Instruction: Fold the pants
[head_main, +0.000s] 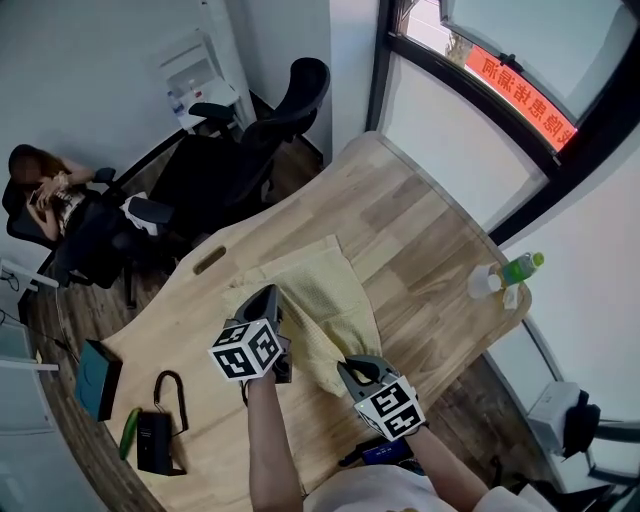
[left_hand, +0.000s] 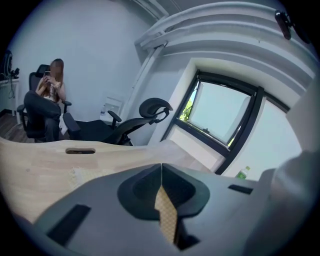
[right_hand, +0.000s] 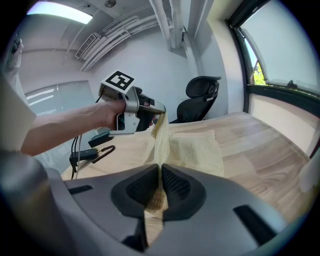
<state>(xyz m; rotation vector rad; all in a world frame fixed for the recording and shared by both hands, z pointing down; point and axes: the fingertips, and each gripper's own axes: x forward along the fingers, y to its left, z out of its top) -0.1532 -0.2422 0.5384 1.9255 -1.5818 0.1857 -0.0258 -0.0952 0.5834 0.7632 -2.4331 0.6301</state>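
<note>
Left tongs (head_main: 266, 298) and right tongs (head_main: 357, 368) each pinch pale yellow waffle-weave pants (head_main: 325, 285); recommended: carry corners level over wooden worktop (head_main: 430, 235).

The left gripper (head_main: 264, 300) sits just below centre in the head view. Its jaws point toward 12 o'clock and tilt down, and its marker cube (head_main: 247, 349) is on the 6 o'clock side. The bare left forearm (head_main: 270, 440) runs straight up to it from 6 o'clock. The right gripper (head_main: 352, 367) lies at 5 o'clock of the left one, jaws pointing to about 10 o'clock. The right forearm (head_main: 440, 462) comes in from 5 o'clock. Both pairs of jaws are closed, each pinching a fold of the pants (head_main: 330, 300). In the right gripper view the left hand (right_hand: 107, 114) wraps its handle at 10 o'clock.
</note>
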